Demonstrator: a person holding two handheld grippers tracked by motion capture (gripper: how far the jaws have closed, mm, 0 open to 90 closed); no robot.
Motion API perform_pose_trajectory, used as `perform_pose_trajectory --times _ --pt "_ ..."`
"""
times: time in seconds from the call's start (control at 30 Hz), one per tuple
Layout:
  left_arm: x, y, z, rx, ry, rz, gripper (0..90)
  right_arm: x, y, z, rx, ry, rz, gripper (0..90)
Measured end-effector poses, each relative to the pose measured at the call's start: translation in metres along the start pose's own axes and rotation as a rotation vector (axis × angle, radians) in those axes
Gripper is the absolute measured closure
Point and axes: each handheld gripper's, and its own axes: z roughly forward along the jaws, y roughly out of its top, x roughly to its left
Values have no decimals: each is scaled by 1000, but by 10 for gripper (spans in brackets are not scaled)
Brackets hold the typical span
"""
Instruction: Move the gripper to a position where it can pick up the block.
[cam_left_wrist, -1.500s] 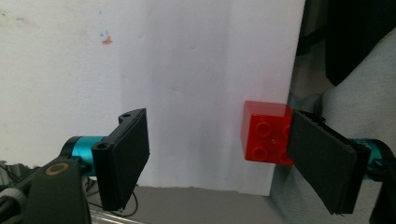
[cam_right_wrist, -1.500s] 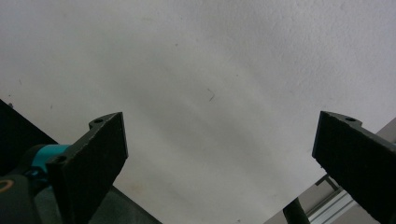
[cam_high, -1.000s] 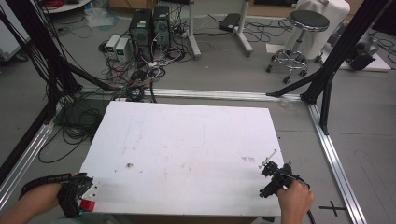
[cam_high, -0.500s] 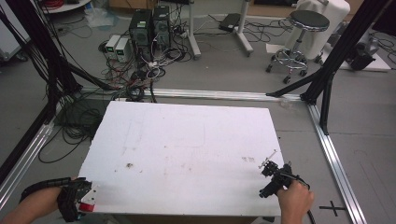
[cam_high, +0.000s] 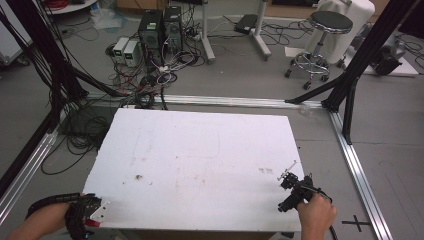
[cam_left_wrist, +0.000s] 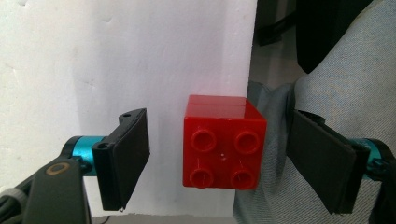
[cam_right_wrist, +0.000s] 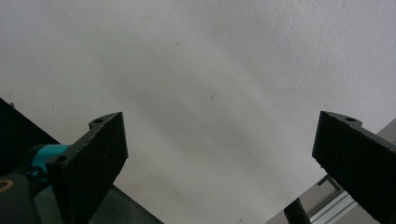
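Note:
A red brick with four studs facing the camera lies at the front edge of the white board. My left gripper is open around it, with a gap between each jaw and the brick. From above, the left gripper sits at the board's front left corner, with a bit of the red brick showing under it. My right gripper rests near the front right corner. Seen along its own jaws, the right gripper is open wide over bare white board, with nothing between them.
The white board lies inside an aluminium frame. Grey fabric of the person's leg sits just past the board's edge beside the brick. Behind the table are computer boxes, tangled cables and a stool.
The left hand and its gripper shifted slightly at the front left corner. The right gripper has not moved.

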Motion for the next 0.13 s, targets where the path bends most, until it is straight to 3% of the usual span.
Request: perform_pose_trajectory --times 0.13 --pt "0 0 -2 -5 7 4 220 1 1 -1 -3 3 4 25"
